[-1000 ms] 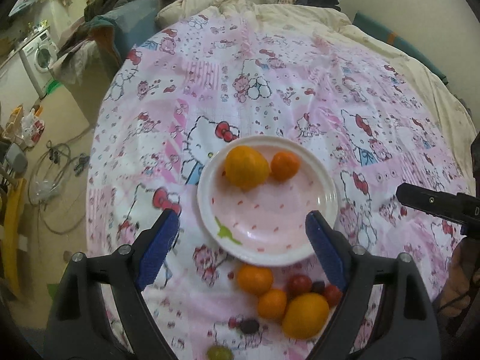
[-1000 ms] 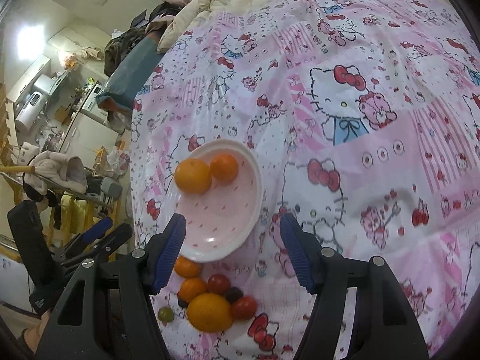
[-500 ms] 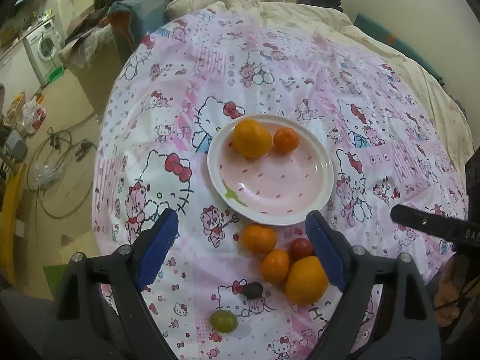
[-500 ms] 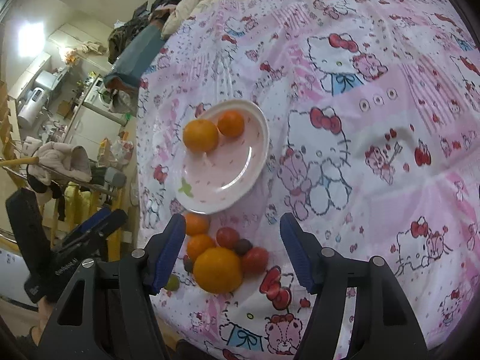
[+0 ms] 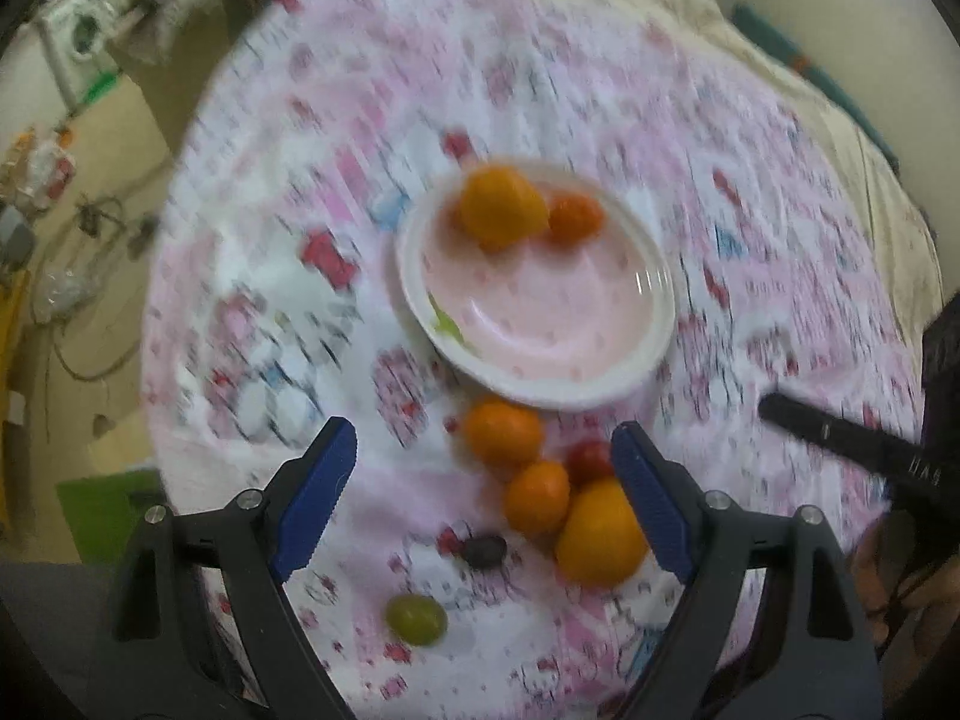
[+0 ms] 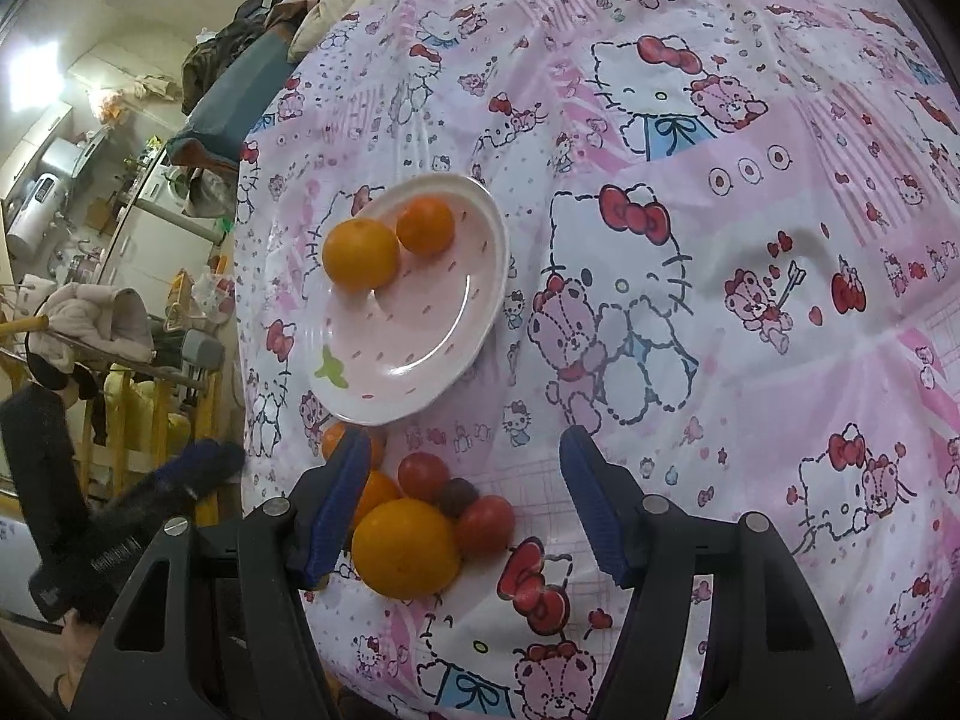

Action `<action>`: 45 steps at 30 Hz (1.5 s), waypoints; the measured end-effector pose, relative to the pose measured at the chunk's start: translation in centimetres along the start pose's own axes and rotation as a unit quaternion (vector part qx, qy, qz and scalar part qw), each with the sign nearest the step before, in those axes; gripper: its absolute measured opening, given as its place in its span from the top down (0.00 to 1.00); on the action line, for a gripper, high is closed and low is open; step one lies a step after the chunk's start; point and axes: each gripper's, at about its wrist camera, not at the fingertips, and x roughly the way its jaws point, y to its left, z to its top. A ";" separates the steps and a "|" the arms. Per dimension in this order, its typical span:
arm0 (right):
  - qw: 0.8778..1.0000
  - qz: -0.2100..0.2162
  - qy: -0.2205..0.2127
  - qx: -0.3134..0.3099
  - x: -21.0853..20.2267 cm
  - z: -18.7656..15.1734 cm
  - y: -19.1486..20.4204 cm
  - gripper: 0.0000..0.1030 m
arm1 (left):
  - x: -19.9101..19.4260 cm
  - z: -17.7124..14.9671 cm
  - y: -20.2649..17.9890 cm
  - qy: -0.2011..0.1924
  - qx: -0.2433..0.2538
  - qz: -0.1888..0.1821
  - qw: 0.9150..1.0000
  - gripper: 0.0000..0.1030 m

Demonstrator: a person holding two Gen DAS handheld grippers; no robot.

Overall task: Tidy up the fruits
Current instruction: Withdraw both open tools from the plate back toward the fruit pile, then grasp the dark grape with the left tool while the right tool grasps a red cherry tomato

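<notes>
A pink plate (image 6: 420,354) is sitting on the cartoon-print bedspread (image 6: 750,312), carrying a large orange (image 6: 360,253) with a smaller orange (image 6: 425,223) touching it at its 2 o'clock. At the plate's 6 o'clock a loose cluster is lying on the cloth: a big orange (image 6: 405,546), two small oranges (image 5: 503,433) (image 5: 537,495), two red tomatoes (image 6: 423,474) (image 6: 487,525), a dark grape (image 6: 456,495) and, in the blurred left view, a green grape (image 5: 416,618) apart at 7 o'clock. The left gripper (image 5: 483,492) is hovering over the cluster with jaws apart, gripping nothing. The right gripper (image 6: 462,498) is likewise standing open and empty above the cluster.
</notes>
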 end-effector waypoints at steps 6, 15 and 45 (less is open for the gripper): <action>1.000 -0.001 0.002 0.004 0.0 0.0 -0.1 0.34 | 2.0 -1.1 -1.2 0.048 0.005 -0.026 0.999 0.19; 1.000 0.005 0.004 0.009 -0.1 0.0 -0.2 0.34 | 4.9 -2.9 0.6 0.138 -0.022 -0.015 0.990 0.56; 0.989 0.020 0.131 0.061 6.0 -2.8 -1.8 0.58 | 2.0 -1.8 -0.5 0.064 0.001 0.025 0.998 0.82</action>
